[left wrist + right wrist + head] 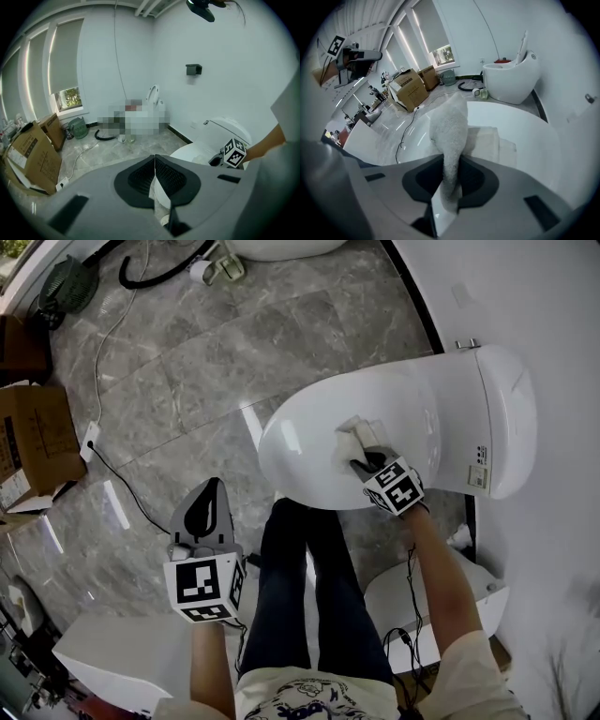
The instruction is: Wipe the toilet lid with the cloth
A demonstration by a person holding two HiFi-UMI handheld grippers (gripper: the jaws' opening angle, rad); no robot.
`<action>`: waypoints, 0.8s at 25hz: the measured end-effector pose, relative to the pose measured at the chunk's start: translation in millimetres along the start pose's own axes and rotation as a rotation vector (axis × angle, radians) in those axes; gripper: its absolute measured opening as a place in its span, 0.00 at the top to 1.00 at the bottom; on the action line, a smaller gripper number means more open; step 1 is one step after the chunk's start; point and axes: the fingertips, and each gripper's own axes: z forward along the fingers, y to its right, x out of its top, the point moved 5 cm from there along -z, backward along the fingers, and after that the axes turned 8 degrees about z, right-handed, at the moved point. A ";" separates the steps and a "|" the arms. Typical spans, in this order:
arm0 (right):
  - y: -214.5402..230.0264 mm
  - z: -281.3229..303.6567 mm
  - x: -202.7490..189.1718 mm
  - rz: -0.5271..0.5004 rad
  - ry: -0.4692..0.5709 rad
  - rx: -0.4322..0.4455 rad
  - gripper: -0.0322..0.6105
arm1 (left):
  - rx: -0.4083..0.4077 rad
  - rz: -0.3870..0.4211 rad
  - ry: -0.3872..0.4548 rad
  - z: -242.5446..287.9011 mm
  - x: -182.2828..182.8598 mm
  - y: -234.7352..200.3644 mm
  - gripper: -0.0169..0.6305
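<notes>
A white toilet with its lid (319, 442) down stands by the right wall. A white cloth (358, 439) rests on the lid's middle. My right gripper (367, 463) is shut on the cloth and presses it onto the lid. In the right gripper view the cloth (450, 136) bunches up between the dark pads and spreads flat over the lid (525, 140) ahead. My left gripper (204, 512) hangs above the floor left of the toilet, jaws together, holding nothing. The left gripper view shows its pads (154, 180) closed, with the toilet (220, 136) at the right.
Cardboard boxes (33, 442) stand at the left wall, with a white power strip and cable (91, 437) on the grey tile floor. A second toilet (511, 77) is at the far end. A person's legs (305, 587) stand just before the toilet bowl.
</notes>
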 end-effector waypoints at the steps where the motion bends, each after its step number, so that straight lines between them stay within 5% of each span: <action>1: 5.8 -3.6 -2.6 0.008 0.004 -0.012 0.84 | -0.005 0.005 0.000 1.2 0.9 2.1 0.96; 20: 75.0 -67.5 -69.5 0.256 0.094 -0.310 0.84 | -0.078 0.070 0.013 12.3 17.5 22.1 0.96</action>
